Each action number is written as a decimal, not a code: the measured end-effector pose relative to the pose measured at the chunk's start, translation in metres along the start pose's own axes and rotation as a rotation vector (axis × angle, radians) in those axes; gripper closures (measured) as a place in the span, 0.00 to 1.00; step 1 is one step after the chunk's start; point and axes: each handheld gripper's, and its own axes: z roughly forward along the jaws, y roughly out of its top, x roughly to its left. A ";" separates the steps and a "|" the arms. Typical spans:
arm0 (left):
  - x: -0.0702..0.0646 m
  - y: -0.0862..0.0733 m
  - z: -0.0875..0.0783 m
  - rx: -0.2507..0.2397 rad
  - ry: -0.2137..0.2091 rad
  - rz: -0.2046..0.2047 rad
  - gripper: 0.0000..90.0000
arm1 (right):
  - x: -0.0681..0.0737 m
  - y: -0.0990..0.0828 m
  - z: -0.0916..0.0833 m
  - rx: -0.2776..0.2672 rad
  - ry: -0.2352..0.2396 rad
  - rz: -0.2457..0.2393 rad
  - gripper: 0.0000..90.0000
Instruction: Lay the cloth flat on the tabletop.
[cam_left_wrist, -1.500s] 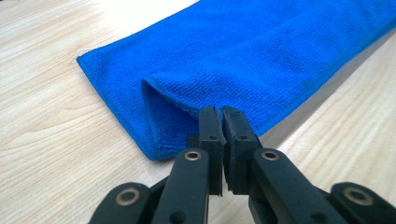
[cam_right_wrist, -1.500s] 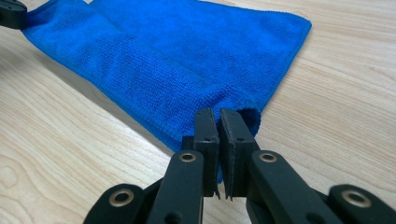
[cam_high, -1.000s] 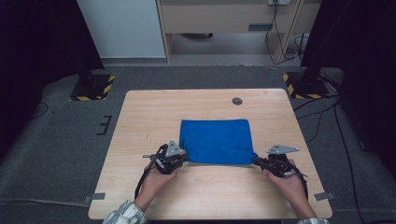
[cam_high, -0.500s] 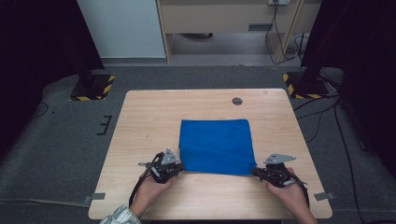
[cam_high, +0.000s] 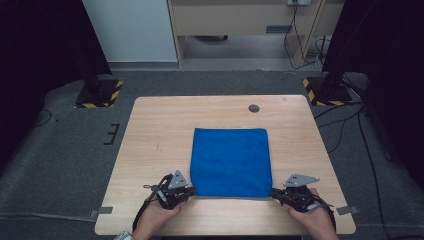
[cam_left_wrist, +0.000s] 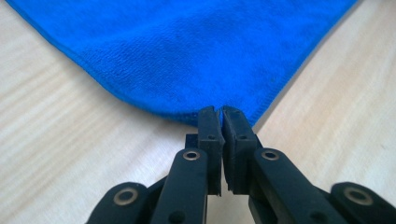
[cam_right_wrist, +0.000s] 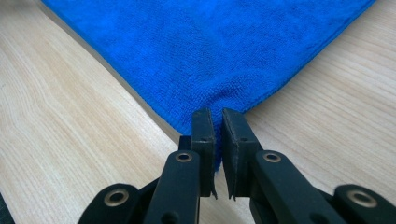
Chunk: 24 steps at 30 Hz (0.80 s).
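The blue cloth (cam_high: 231, 162) lies flat on the table (cam_high: 155, 135), a little toward 5 o'clock of its middle, its near edge close to the table's 6 o'clock side. At the cloth's 7 o'clock corner the left gripper (cam_high: 186, 190) is clamped on the fabric, jaws pressed together over the hem. At the 5 o'clock corner the right gripper (cam_high: 276, 192) pinches the other corner, a thin slit between its jaws. A small dark round disc (cam_high: 254, 108) sits toward the table's 1 o'clock edge, well apart from the cloth.
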 end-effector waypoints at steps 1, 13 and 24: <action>-0.001 -0.001 -0.001 0.003 -0.001 -0.001 0.96 | 0.001 0.000 0.000 0.004 0.001 -0.001 0.93; 0.003 -0.008 -0.012 -0.026 0.066 -0.069 0.66 | 0.004 0.001 -0.003 -0.016 -0.043 0.006 0.62; 0.016 -0.002 -0.019 -0.108 0.123 -0.108 0.35 | -0.003 0.004 0.004 -0.057 -0.136 0.020 0.34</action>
